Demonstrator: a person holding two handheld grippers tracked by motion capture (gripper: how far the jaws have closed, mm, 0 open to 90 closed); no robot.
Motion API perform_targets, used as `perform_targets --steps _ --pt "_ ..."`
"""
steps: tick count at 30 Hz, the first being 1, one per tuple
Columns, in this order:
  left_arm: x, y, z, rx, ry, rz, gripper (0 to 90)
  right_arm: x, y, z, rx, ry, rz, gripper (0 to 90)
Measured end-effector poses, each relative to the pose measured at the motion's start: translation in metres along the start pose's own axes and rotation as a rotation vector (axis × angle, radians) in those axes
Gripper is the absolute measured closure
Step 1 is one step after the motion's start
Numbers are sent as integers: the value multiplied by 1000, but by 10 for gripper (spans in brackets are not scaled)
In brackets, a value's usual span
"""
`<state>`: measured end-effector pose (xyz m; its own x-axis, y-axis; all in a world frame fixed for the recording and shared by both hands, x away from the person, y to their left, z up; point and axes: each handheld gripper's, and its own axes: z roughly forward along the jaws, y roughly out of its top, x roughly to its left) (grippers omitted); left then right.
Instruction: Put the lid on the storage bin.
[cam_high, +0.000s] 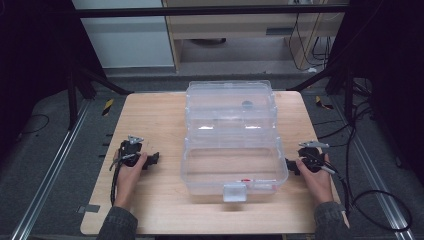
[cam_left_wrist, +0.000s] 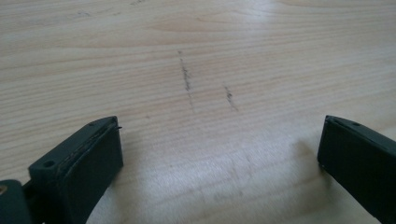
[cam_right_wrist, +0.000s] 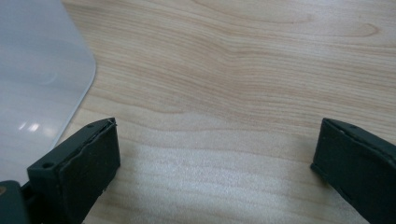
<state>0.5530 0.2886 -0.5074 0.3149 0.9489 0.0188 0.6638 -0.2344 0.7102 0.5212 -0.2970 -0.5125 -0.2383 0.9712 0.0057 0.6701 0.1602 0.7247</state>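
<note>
A clear plastic storage box (cam_high: 232, 165) with a white front latch (cam_high: 234, 192) lies in the middle of the wooden table (cam_high: 150, 200); its lid (cam_high: 230, 102) is folded back behind it. My left gripper (cam_high: 152, 159) rests on the table left of the box, jaws wide apart over bare wood (cam_left_wrist: 219, 140), nothing between them. My right gripper (cam_high: 291, 166) sits close to the box's right wall, open too, with a rounded corner of the box (cam_right_wrist: 37, 84) at the left of the right gripper view.
A small dark round thing (cam_high: 247, 105) shows through the lid, and something small and red (cam_high: 246, 180) lies near the box's front wall. Dark scratch marks (cam_left_wrist: 187, 79) cross the wood. Cables (cam_high: 370, 200) trail off the table's right edge. Black frame posts stand on both sides.
</note>
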Motion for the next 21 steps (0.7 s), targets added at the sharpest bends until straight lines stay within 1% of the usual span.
perform_targets --steps 3,4,6,7,8,10,11,13,14,15,16,17,18,19,20,21 --pt "-3 -4 -4 0 -19 16 0 0 -2 -2 -3 4 -9 6" --pt "-5 -5 -6 8 -27 21 0 -1 -4 -4 -4 14 -21 6" --pt "-5 -4 -7 12 -29 24 0 0 -4 -4 0 20 -20 7" --pt "-5 -4 -7 10 -32 20 16 -1 -5 -5 -2 26 -23 7" --pt "-6 -4 -8 10 -45 20 27 -1 -6 -6 -1 31 -27 9" --pt "-8 -4 -11 3 -71 17 44 -4 -8 -8 -6 42 -42 33" --pt "-10 -5 -14 -5 -76 21 44 -4 -8 -8 -6 42 -42 33" --pt "-16 -6 -21 -20 -81 41 44 -4 -11 -12 -13 53 -47 58" --pt "-19 -6 -27 -23 -82 60 44 -4 -13 -14 -12 61 -63 72" --pt "-23 -6 -32 -34 -88 78 44 -4 -14 -19 -8 66 -77 106" --pt "-26 -5 -38 -39 -104 94 53 -3 -13 -33 -21 31 -137 102" --pt "-29 -4 -44 -43 -111 116 53 -3 -13 -33 -21 31 -137 102" --pt "-32 -2 -50 -52 -112 148 55 -3 -12 -42 -27 24 -163 102" --pt "-35 0 -56 -62 -123 180 55 -1 -11 -50 -34 21 -199 102" --pt "-40 2 -70 -90 -163 196 55 2 -8 -68 -30 23 -276 104" --pt "-40 2 -70 -90 -163 196 55 2 -8 -68 -30 23 -276 104"
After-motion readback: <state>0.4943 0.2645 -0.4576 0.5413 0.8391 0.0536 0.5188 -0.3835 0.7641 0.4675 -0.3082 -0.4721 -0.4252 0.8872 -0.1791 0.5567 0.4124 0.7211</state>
